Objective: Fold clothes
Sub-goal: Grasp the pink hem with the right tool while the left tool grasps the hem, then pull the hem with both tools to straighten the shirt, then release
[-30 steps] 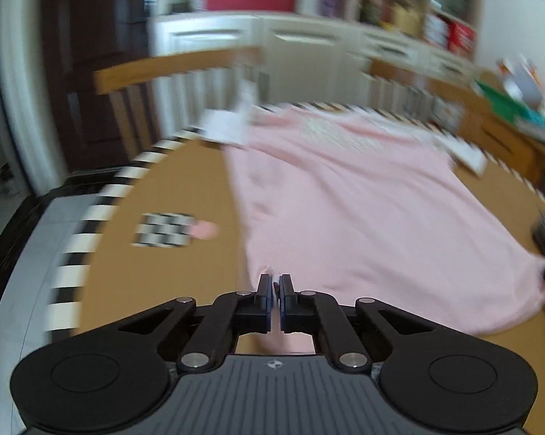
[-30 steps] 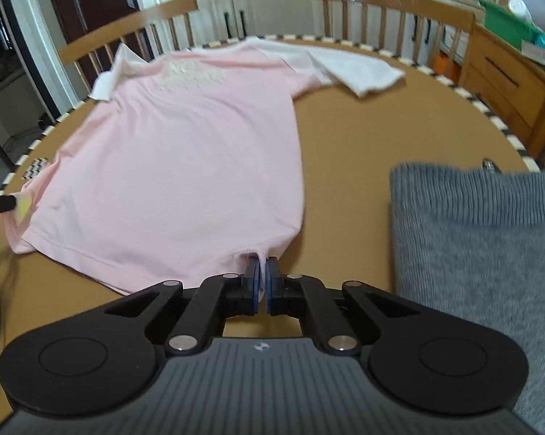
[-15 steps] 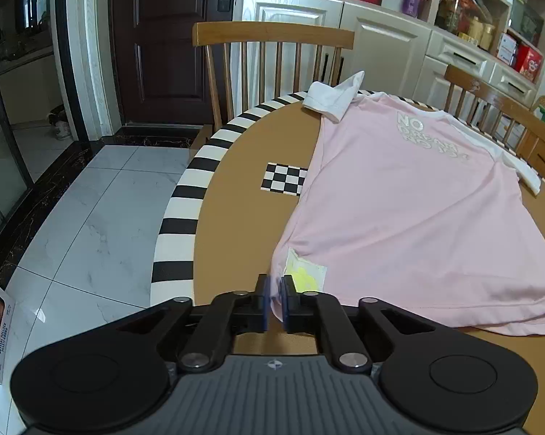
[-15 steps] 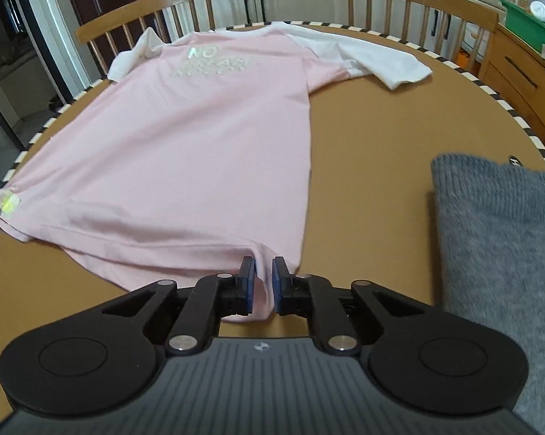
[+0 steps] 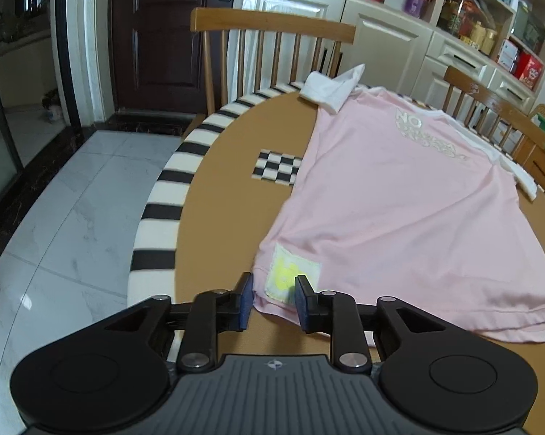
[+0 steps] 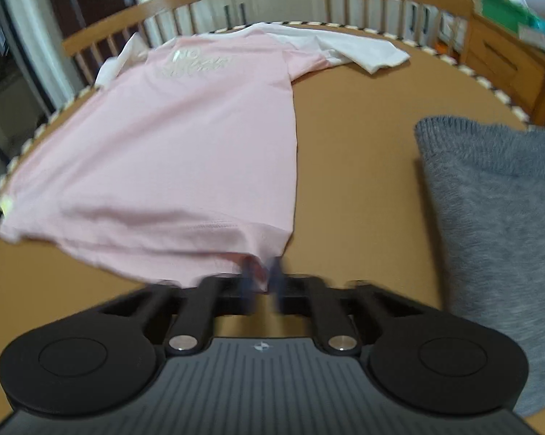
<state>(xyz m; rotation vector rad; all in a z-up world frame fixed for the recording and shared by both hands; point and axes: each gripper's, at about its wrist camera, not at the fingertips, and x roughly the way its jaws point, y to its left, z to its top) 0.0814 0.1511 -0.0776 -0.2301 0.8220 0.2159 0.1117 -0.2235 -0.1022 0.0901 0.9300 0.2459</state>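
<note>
A pink T-shirt (image 5: 410,203) with white sleeves lies flat on the round brown table (image 5: 232,166), print side up. It also shows in the right wrist view (image 6: 185,145). My left gripper (image 5: 270,299) is open, its jaws either side of the hem corner that bears a yellow-and-white label (image 5: 290,272). My right gripper (image 6: 261,275) is blurred; its jaws stand slightly apart around the other hem corner, and the cloth lies loose between them.
A folded grey sweater (image 6: 497,210) lies on the table at my right. A checkered marker (image 5: 278,167) sits left of the shirt. Wooden chairs (image 5: 272,50) stand around the striped table edge (image 5: 160,217). Cabinets and shelves stand behind.
Both grippers have opened and let go of the shirt's hem corners. The shirt has been laid flat on the table. The left gripper's jaws are now wide apart.
</note>
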